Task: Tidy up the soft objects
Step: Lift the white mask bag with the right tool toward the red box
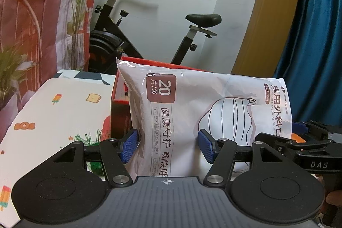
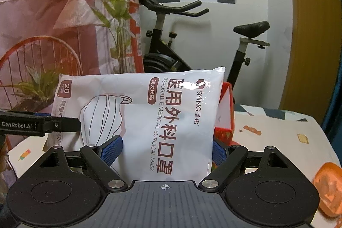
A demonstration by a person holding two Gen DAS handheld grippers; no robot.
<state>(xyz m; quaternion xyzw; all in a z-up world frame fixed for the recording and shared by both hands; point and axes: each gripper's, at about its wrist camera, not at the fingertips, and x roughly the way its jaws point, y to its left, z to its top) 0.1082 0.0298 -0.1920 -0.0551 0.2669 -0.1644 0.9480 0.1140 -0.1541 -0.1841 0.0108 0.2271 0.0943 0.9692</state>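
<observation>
Both grippers, left gripper (image 1: 168, 145) and right gripper (image 2: 164, 150), pinch one mask packet (image 2: 149, 121) between their blue fingers (image 1: 129, 147) before a red box (image 1: 120, 112).

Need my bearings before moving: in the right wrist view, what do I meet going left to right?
Left gripper → mask pack held in the right gripper → red box → tablecloth.

Home room, exercise bike (image 1: 149, 20) by window, potted plant (image 2: 38, 84), printed tablecloth (image 1: 64, 110)
</observation>
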